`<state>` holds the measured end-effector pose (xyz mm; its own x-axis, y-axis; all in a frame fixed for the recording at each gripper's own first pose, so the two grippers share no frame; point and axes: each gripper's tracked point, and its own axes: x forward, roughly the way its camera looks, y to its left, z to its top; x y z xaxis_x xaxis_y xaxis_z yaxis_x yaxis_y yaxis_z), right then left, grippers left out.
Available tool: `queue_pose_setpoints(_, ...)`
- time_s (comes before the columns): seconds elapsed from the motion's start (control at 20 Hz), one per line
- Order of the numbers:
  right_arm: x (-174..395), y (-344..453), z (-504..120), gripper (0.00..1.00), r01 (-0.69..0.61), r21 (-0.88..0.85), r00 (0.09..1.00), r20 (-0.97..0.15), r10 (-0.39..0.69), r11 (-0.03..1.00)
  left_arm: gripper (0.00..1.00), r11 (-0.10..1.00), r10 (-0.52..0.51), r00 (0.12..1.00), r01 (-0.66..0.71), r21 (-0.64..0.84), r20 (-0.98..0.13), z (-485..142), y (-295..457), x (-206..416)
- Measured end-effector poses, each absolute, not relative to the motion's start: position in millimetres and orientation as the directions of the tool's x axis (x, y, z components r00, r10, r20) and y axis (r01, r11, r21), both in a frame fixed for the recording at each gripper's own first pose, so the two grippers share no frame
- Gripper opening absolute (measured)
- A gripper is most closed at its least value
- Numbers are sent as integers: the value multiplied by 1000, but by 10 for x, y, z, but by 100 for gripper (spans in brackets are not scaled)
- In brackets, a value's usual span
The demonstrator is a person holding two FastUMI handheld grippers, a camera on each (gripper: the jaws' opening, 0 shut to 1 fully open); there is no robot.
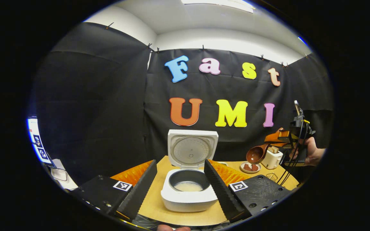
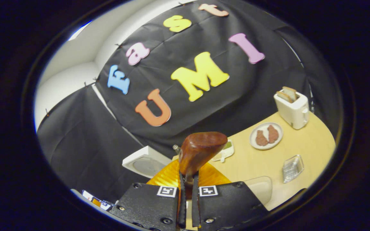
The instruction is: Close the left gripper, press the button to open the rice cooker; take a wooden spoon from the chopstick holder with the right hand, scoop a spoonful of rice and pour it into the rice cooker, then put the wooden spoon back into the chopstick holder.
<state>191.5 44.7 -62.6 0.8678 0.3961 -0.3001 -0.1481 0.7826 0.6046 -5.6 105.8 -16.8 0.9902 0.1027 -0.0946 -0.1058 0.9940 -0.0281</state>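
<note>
White rice cooker [image 1: 189, 192] lid up at lower centre, left gripper [image 1: 180, 184] spread wide around it, right gripper [image 2: 188, 192] pinching brown wooden spoon [image 2: 201, 150], mid-frame.

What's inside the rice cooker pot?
The cooker is open, lid up. A pale, shallow layer, likely rice, covers the pot bottom. The near wall hides part of the inside.

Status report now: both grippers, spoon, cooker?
Left gripper open, facing open white rice cooker. Right gripper shut on brown wooden spoon, held high. Nothing in the way.
</note>
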Motion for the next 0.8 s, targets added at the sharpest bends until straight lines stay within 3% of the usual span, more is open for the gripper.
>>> queue_pose_setpoints(0.4, 1895, -1432, -937, 12, 115, 500, 920, -380, 98, 858, 95, 999, -22, 992, 17, -43, -126, -207, 251, 538)
queue_pose_setpoints(0.8, 2153, -1750, -1793, 12, 191, 424, 870, -490, 47, 885, 95, 1000, -18, 985, 15, -22, -173, -146, -84, 770)
